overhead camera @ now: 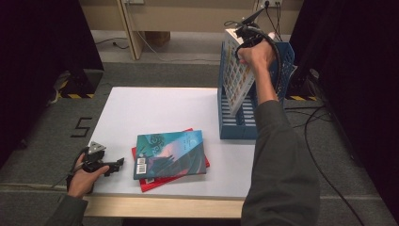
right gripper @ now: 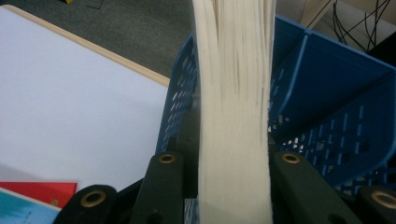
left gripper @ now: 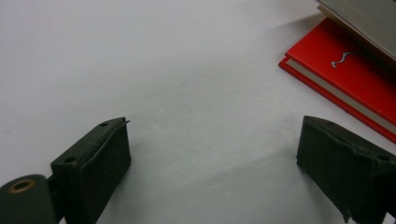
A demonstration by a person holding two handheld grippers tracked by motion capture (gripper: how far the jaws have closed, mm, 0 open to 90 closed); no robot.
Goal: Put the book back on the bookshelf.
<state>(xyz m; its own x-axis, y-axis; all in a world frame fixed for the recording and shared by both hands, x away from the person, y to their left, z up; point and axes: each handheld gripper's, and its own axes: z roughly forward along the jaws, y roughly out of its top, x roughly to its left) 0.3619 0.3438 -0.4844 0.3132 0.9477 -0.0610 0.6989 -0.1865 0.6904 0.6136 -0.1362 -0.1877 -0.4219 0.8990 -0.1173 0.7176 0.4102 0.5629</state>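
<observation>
The book, clamped at its upper end between the jaws of my right tool, hangs tilted with its long axis running steeply down into the blue file rack at the counter's far right; its lower end is already inside a slot, so I judge the coming move to be a descent along that axis. My left tool rests wide open on the counter, just beside the teal book stacked on the red book.
</observation>
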